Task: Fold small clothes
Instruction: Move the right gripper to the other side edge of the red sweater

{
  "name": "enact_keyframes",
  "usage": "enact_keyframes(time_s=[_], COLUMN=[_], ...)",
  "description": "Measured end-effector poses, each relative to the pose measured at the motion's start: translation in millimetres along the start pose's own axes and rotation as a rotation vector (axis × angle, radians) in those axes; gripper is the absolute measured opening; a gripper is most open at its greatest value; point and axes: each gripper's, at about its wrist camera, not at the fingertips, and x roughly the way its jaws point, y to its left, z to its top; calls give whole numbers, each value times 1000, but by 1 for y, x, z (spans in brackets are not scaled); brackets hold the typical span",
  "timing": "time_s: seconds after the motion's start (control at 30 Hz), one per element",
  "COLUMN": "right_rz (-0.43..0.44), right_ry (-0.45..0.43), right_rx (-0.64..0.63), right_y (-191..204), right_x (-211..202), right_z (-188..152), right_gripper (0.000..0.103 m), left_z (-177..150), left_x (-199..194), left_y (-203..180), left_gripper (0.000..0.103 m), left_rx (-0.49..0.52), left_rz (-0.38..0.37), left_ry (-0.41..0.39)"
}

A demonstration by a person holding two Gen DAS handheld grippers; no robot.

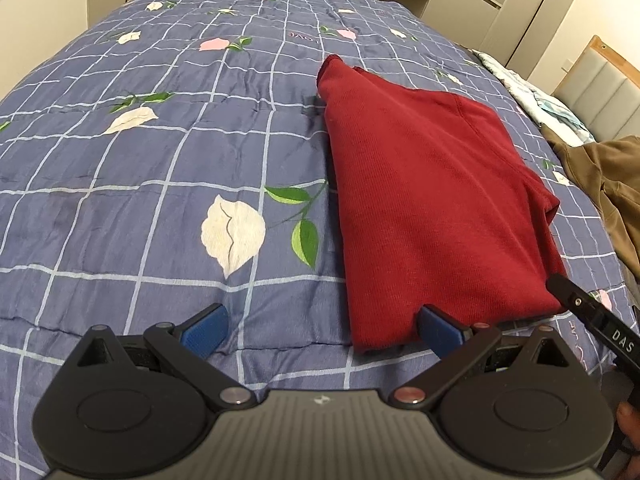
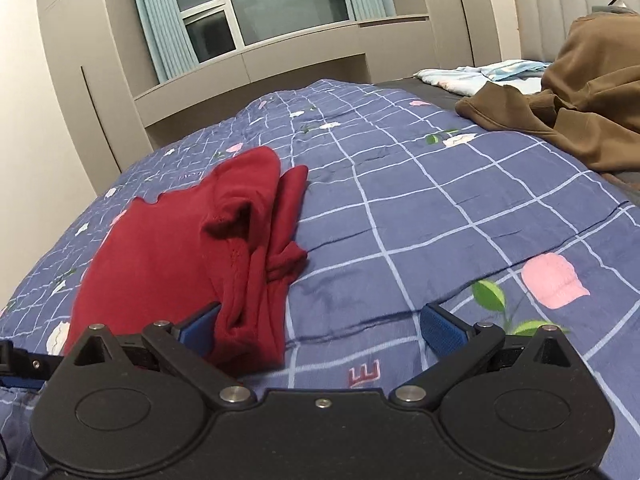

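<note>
A bed (image 1: 140, 168) under a blue checked floral quilt held the red garment (image 1: 432, 208), folded lengthwise. Both hand-held grippers, left (image 1: 322, 330) and right (image 2: 320, 330), stood spread at its near hem. A shallow pinch might split the layers. Only the right view showed bunched sleeves (image 2: 276, 216).

shirt (image 1: 432, 208) on quilt (image 1: 160, 160); jacket (image 2: 592, 92) right, well apart; window (image 2: 260, 4) behind
</note>
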Motion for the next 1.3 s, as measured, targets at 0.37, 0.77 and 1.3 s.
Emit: enact_keyframes(time_s=[0.37,0.77,1.3], right_rz=[62,114,321], right_ry=[-20,-48,32], right_rx=[68,114,108], right_y=[-12,-19,-9], right_x=[-6,-11,39], right_z=[-5,-6,46], right_gripper=[103,103,103], left_z=[-3,4,78], left_x=[1,-4,29], left_y=[-1,4,6], left_gripper=[102,102,102], left_rx=[16,-36,-42], left_rz=[5,-26,-84], left_ry=[-7,-5,-73])
